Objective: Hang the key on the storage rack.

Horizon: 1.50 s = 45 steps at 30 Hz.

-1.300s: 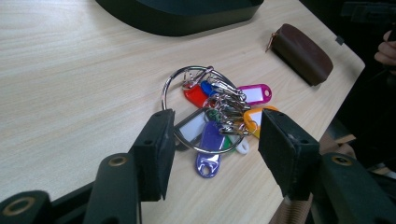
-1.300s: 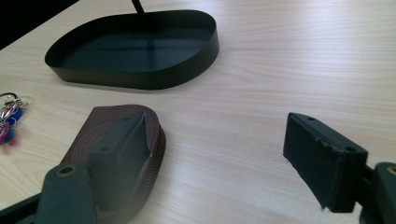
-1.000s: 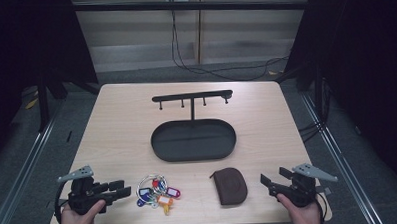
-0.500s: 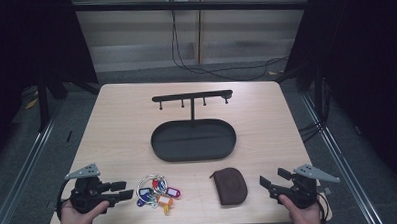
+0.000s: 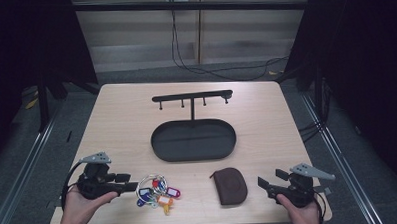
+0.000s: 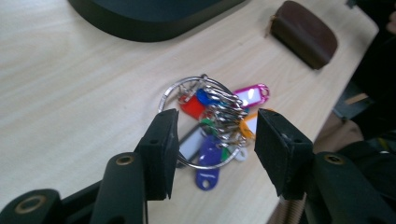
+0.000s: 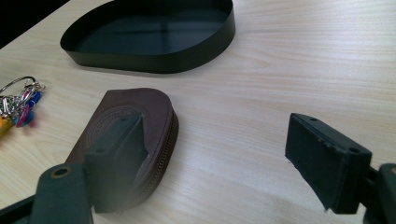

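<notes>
Near table's front edge, high view: key bunch lies just right of left claw, far from right claw.
Left gripper view: left claw released, jaws straddling keys, not touching.
Right gripper view: right claw released beside brown pouch.

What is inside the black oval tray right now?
Nothing can be seen in the black oval tray; its dark floor looks bare. The stand's post rises at its back rim. The near wall hides a thin strip of the floor in the right gripper view.

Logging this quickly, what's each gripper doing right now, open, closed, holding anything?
Left gripper: open, jaws either side of the bunch of keys, not gripping.
Right gripper: open wide, holding nothing, beside the brown pouch.
</notes>
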Motion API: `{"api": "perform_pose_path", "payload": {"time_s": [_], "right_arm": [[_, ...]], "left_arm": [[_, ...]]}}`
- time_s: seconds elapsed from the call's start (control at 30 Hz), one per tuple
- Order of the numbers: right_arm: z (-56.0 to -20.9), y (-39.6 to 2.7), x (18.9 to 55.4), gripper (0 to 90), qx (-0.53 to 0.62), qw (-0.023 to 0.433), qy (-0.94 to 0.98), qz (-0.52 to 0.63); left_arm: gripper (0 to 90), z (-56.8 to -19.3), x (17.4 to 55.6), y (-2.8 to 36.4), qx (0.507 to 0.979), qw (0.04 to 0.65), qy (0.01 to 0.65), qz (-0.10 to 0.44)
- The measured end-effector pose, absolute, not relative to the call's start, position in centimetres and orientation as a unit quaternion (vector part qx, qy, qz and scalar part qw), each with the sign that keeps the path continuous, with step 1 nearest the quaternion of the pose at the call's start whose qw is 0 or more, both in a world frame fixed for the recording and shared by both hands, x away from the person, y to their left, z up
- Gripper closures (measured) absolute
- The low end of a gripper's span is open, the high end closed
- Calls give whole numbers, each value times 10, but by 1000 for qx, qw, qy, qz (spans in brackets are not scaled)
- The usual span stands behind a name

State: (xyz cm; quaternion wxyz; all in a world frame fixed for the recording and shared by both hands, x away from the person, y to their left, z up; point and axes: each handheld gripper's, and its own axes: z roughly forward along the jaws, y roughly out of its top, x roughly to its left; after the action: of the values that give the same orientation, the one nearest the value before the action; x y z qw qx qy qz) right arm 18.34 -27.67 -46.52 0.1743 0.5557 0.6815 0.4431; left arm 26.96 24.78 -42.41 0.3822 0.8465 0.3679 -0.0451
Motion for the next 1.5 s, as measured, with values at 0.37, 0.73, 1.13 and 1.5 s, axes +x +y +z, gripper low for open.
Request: {"api": "perform_pose_path", "payload": {"time_s": [0.37, 0.73, 1.13, 1.5], "right_arm": [[-466, -275, 185, 202, 553, 166, 690, 436], [-467, -274, 186, 202, 552, 166, 694, 432], [-468, -274, 187, 202, 550, 163, 696, 432], [-468, -273, 188, 197, 551, 161, 698, 429]], "left_arm": [[612, -422, 288, 230, 872, 325, 360, -60], [666, -421, 303, 222, 890, 278, 352, -73], [710, -423, 321, 205, 908, 210, 354, -79], [733, -425, 332, 194, 918, 162, 354, -75]]}}
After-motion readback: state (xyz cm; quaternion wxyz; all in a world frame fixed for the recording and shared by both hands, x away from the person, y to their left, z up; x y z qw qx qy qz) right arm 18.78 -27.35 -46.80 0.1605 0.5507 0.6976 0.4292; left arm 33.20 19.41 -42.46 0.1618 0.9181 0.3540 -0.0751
